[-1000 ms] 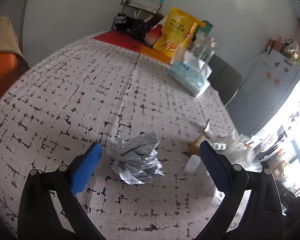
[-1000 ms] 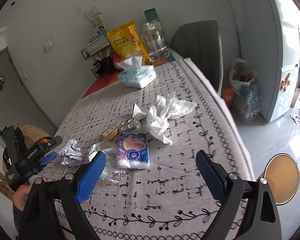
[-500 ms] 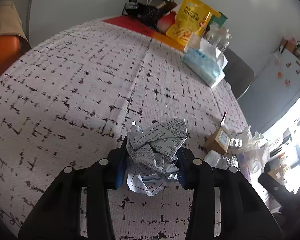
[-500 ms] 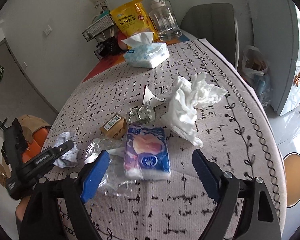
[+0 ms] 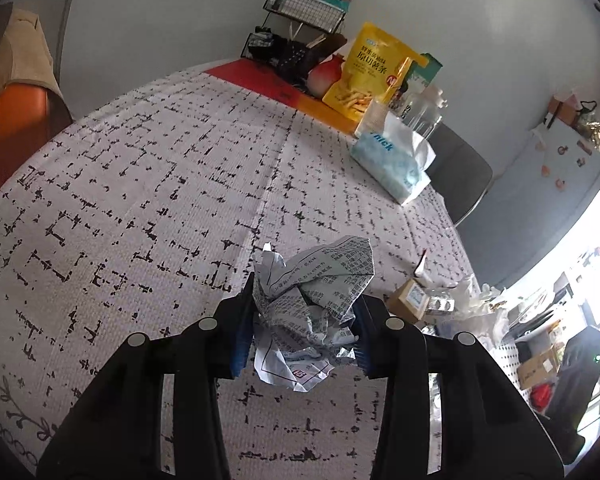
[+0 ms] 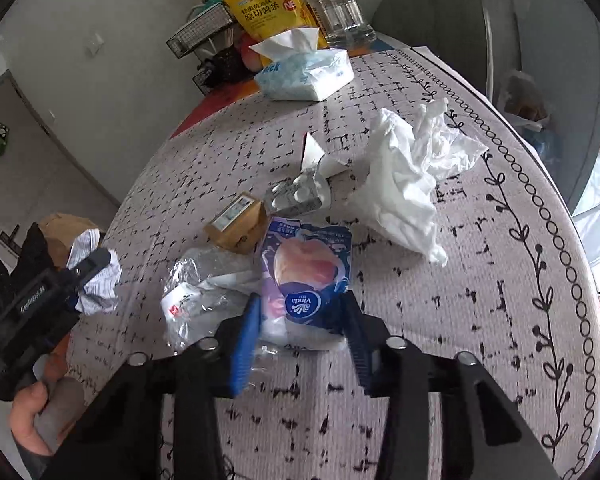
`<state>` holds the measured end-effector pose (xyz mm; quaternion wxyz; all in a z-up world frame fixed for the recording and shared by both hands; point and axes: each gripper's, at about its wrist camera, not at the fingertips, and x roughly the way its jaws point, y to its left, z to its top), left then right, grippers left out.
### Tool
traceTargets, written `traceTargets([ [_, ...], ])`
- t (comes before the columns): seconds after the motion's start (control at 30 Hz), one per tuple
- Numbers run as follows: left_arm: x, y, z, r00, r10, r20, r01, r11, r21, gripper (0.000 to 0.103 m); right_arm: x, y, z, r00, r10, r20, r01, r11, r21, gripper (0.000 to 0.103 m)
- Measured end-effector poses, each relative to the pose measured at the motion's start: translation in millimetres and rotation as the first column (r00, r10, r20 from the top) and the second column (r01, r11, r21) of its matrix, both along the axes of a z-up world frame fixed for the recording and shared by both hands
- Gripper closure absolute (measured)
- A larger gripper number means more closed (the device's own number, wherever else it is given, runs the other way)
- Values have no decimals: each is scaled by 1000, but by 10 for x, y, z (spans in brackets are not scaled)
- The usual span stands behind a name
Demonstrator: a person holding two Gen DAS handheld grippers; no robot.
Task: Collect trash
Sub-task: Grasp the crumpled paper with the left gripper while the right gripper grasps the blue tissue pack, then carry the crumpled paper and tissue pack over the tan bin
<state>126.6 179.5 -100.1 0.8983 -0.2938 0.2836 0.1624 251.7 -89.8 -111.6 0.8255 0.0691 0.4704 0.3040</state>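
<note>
A crumpled ball of printed paper [image 5: 320, 280] hangs just above the patterned tablecloth [image 5: 140, 184], with my left gripper [image 5: 304, 308] shut on it. The right wrist view shows the same paper [image 6: 100, 280] at the left, in that gripper held by a hand [image 6: 32, 412]. My right gripper [image 6: 300, 316] is down over a blue pocket tissue pack [image 6: 308, 264] lying on the cloth. Its jaws are closing, and the blue pads touch both long sides of the pack.
Around the pack lie a clear plastic bag [image 6: 200, 296], a small brown box [image 6: 236, 224], a blister pack [image 6: 296, 196] and a large crumpled white tissue [image 6: 408, 184]. A tissue box [image 6: 304, 72], yellow snack bag [image 6: 268, 4] and jar [image 6: 340, 12] stand at the far end.
The left jaws shut on the paper ball and lifted it slightly. The right gripper came down over the tissue pack and its jaws narrowed from wide open onto the pack's sides.
</note>
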Motion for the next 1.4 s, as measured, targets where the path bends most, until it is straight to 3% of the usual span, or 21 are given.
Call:
traceTargets([
  [0.3,-17,-282,240,998,-43,42,42,998,36,62,-279,-273,254,998,-12,57,8,998,69,67],
  [0.77,163,-1068,499,982,-177,69,170,980,101,62,-376,-1150,611,979,-157,130,135,978,161,67],
  [1.23,648,-2099,614,938,-344,47,333,929,161,62,-284,-2071,607,941,-303,148,270,941,205,66],
  [1.4,891,-2608,591,907,-422,21,411,893,180,62,-232,-2523,503,916,-379,129,346,912,218,66],
])
